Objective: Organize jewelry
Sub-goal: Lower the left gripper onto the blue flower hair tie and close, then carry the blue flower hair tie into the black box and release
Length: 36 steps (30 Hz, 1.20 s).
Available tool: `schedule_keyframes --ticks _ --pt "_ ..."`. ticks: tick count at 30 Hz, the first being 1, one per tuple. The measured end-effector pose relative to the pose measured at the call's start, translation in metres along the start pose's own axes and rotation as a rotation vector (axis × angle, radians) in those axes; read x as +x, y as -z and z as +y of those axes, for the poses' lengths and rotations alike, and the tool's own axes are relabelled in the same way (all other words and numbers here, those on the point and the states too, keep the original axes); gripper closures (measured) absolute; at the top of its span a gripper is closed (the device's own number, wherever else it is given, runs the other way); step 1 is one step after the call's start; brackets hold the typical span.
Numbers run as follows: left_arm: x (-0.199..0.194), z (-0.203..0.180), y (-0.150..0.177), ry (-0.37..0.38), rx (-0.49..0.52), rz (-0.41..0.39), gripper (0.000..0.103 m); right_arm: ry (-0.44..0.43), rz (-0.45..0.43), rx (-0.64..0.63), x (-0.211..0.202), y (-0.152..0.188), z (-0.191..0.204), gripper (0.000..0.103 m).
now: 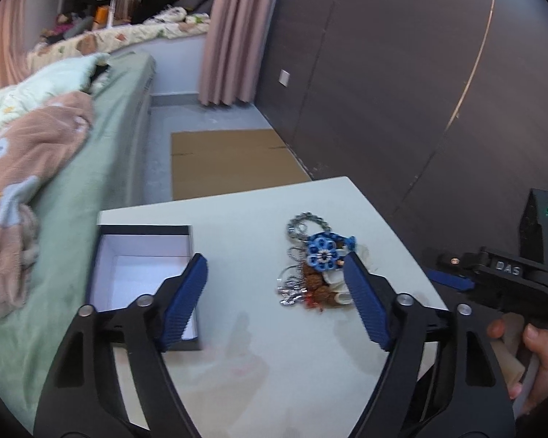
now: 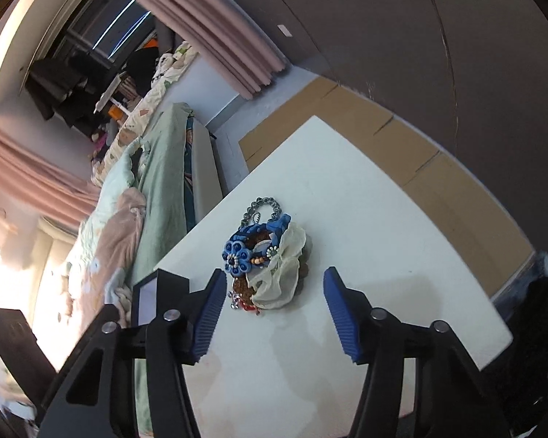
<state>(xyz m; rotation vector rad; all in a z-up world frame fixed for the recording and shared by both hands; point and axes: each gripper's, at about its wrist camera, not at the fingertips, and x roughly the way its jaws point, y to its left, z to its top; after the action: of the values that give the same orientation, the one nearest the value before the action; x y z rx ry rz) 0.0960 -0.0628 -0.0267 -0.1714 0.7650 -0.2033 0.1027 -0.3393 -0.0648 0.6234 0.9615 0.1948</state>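
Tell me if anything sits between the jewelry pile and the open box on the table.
Nothing visible does. The jewelry pile and the open box lie apart on the white table, with only bare tabletop between them. The left tool hangs open above that gap, not resting on it.

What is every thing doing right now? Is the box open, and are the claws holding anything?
Box: open, no lid on it, white inside, nothing visible in the part that shows.
Jewelry pile: heaped on the table, outside the box, untouched.
Blue flower piece: lying on top of the pile.
Left claw: open, holding nothing.
Right claw: open, holding nothing, the pile just ahead of it.
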Motion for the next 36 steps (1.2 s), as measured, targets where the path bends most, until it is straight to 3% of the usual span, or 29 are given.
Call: schedule_keyframes --ticks 11,19,22,23,24,31,36 --pt "0.063 -0.013 -0.021 0.064 0.007 0.139 0.043 -0.029 0.108 0.179 0.059 -0.011 -0.009 0.065" --pt "0.098 -0.018 -0.029 0.078 -0.011 0.206 0.043 -0.022 0.144 0.25 0.086 -0.012 -0.014 0.068" --pt "0.107 -0.023 -0.026 0.095 -0.015 0.208 0.043 -0.017 0.16 0.267 0.095 -0.011 -0.014 0.087" --pt "0.11 -0.024 -0.025 0.098 -0.014 0.211 0.043 -0.026 0.164 0.279 0.098 -0.01 -0.015 0.1" --pt "0.114 -0.025 -0.023 0.1 -0.014 0.219 0.043 -0.037 0.166 0.287 0.097 -0.009 -0.017 0.101" --pt "0.128 -0.036 -0.011 0.081 0.025 0.247 0.043 -0.05 0.033 0.279 0.066 -0.021 -0.018 0.102" --pt "0.133 -0.042 -0.005 0.066 0.048 0.238 0.043 -0.065 0.01 0.287 0.057 -0.023 -0.018 0.102"
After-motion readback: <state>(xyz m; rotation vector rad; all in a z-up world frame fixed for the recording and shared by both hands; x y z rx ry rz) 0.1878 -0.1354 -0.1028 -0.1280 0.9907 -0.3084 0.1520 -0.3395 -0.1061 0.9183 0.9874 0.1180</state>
